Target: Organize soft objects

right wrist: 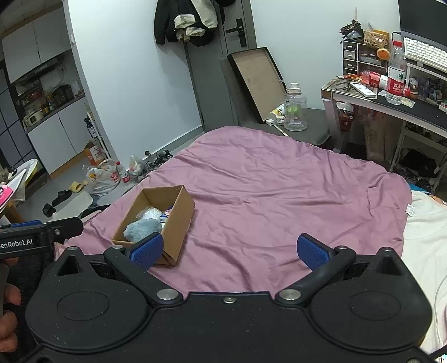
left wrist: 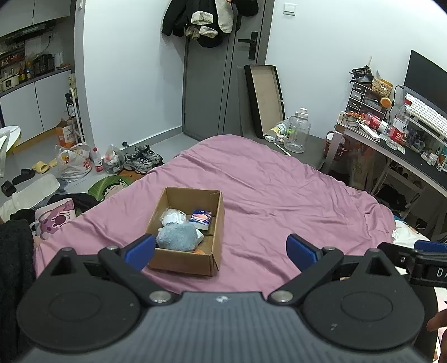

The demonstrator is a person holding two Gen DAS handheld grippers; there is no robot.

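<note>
Two grippers hang above a bed covered with a pink sheet point(left wrist: 265, 190), and both have their blue fingers spread wide with nothing between them. The left gripper point(left wrist: 220, 250) is held over the near part of the sheet. The cardboard box point(left wrist: 215, 223) is the landmark here: it stands open on the sheet, and the left finger of this gripper overlaps its near left corner in the left wrist view, though I cannot tell if they touch. The right gripper point(right wrist: 229, 251) is to the right of the box and over bare sheet; in its own view the box point(right wrist: 183, 220) lies to the left, partly behind its left finger.

Inside the box, at the near end, lies a grey-blue soft toy point(left wrist: 176, 237). Behind it, toward the far left corner of the box, is a white bundle in clear plastic point(left wrist: 173, 216). To the right of that bundle, against the right wall of the box, there is a small blue packet point(left wrist: 200, 219) with a picture on it. Something orange point(left wrist: 199, 252) shows at the near edge of the box, under the toy, but I cannot tell what it is.

Beyond the box, past the far end of the bed, a big clear water jug point(left wrist: 297, 131) stands on the floor. Left of the box, on the floor, are grey sneakers point(left wrist: 142, 159) and a plastic bag point(left wrist: 74, 164). Far to the right of the box is a cluttered desk point(left wrist: 413, 156). A dark jacket point(left wrist: 195, 19) hangs on the door behind.
</note>
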